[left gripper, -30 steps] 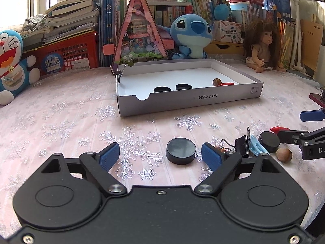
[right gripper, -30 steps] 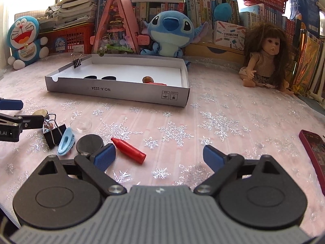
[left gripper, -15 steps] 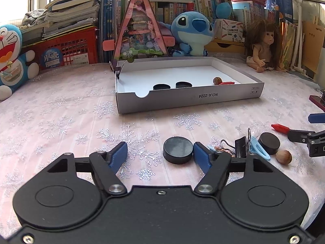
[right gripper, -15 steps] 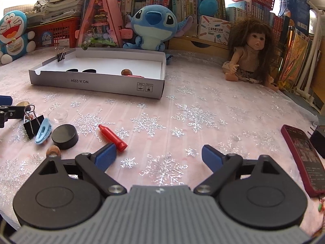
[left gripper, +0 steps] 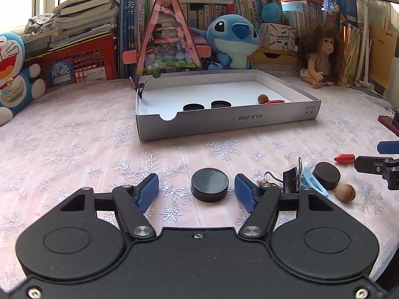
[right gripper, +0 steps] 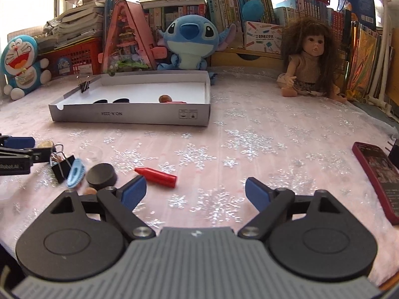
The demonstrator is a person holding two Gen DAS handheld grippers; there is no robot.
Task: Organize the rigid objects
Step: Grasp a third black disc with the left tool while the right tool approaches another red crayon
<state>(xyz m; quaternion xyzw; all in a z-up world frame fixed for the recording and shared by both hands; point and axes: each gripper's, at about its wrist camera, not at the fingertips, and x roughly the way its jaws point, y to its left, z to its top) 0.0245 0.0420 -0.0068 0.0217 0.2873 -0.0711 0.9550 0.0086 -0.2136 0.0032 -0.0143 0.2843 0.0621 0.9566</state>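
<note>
A black disc [left gripper: 210, 184] lies on the tablecloth between the blue pads of my left gripper [left gripper: 197, 191], which is open around it without touching. To its right lie a black binder clip [left gripper: 290, 180], a blue clip [left gripper: 311, 183], a second black disc [left gripper: 326, 175], a hazelnut [left gripper: 345, 192] and a red crayon [left gripper: 345, 158]. The white box [left gripper: 274, 118] behind holds two black discs, a nut and a red crayon. My right gripper [right gripper: 195, 194] is open and empty, with the red crayon [right gripper: 157, 177] just ahead to its left.
A dark red phone [right gripper: 376, 174] lies at the right of the table. A clear small dish [right gripper: 91, 153] sits near the clips. A doll [right gripper: 309, 57], a Stitch plush [right gripper: 192, 42], a Doraemon plush [right gripper: 21, 64] and books line the back.
My left gripper has narrowed around the black disc. My right gripper has drawn back and to the right, away from the crayon and clips.
</note>
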